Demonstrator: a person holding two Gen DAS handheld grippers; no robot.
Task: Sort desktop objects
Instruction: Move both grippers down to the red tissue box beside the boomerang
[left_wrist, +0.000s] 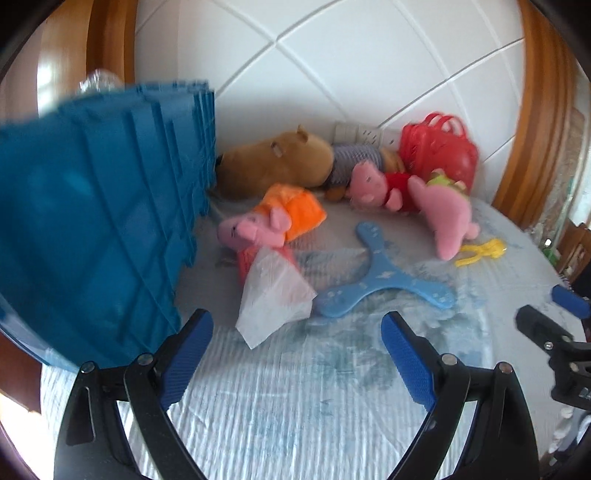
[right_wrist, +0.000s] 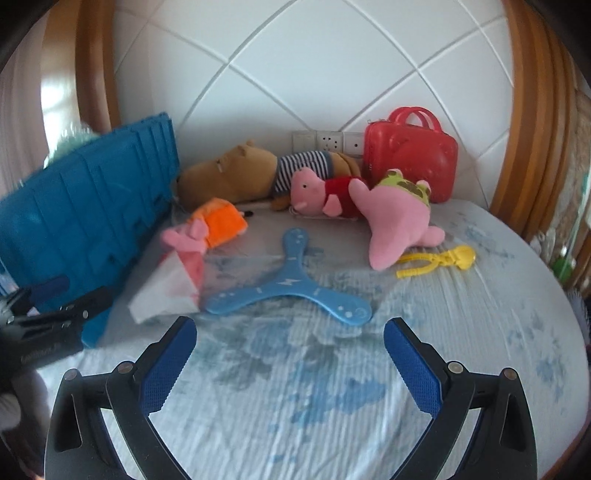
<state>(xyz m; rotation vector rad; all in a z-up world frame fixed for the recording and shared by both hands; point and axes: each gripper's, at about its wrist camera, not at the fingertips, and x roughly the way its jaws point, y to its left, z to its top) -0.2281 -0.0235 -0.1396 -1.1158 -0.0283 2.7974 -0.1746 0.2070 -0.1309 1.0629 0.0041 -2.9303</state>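
Your left gripper is wide open and holds nothing. Your right gripper is wide open too, and it is empty as well.

The blue boomerang lies flat on the bed cover, just ahead of both grippers. It sits almost straight in front of your right gripper, so that hand looks like the nearer one. From your left gripper it lies ahead and a bit to the right. Two of its arms spread out sideways, toward you. The third arm points away, toward the toys at the back.

The boomerang is thin, flat and light blue, with small marks on it. It looks hard and smooth, so you may need to pinch one arm from its edges.

A clear plastic bag lies just beside its left arm. The big blue crate stands on the left, close to your left gripper.
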